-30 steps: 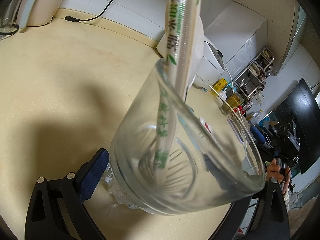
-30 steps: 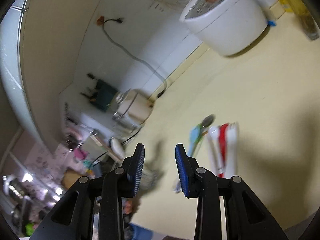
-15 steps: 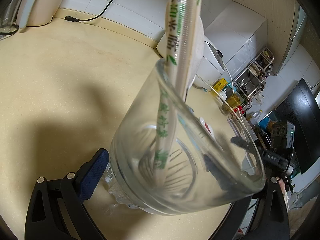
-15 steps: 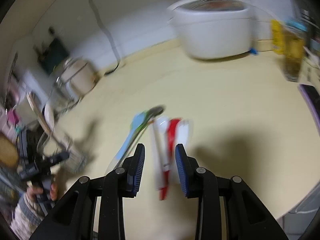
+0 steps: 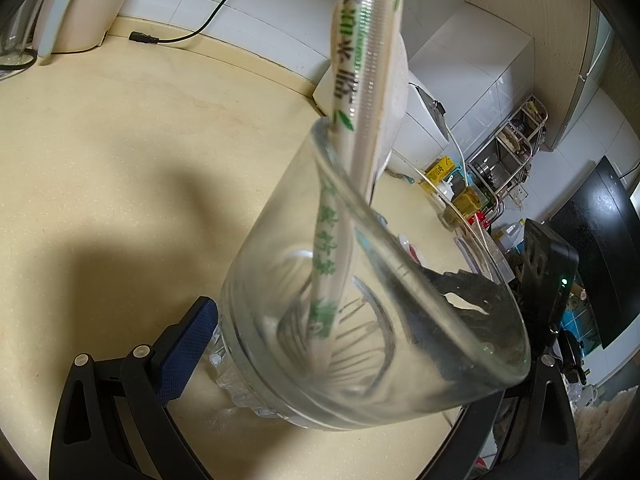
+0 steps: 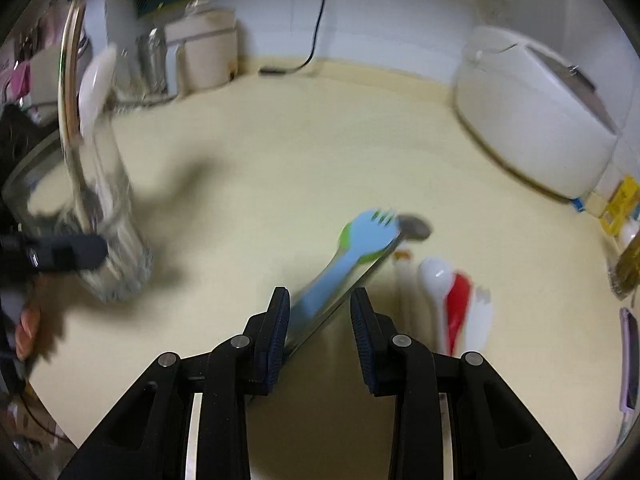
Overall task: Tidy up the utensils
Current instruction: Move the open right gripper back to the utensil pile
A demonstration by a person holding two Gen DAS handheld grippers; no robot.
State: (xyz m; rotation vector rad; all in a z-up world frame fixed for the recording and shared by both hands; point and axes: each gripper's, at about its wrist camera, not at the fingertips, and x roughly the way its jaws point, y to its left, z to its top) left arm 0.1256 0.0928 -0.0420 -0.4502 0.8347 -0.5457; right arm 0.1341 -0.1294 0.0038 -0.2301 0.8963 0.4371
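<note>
A clear glass (image 5: 372,320) was clamped between the jaws of the left gripper (image 5: 360,360) on the cream counter (image 5: 120,140); a wrapped pair of chopsticks (image 5: 352,92) was stood inside it; the right gripper (image 6: 320,320) was held with jaws parted, unclenched, over a blue fork (image 6: 352,248); white and red spoons (image 6: 452,296) were laid just beside.

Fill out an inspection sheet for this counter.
Surface: beige counter, shadowed.
Job's things: glass holding wrapped chopsticks; blue fork, steel spoon, white spoon, red spoon, white fork lying together.
Clutter: rice cooker, kettle, yellow packets.
Grippers: left gripper clamps the glass; right gripper open over the blue fork's handle.
Cables: black cord, unplugged.
Surroundings: tiled wall, wire rack.
</note>
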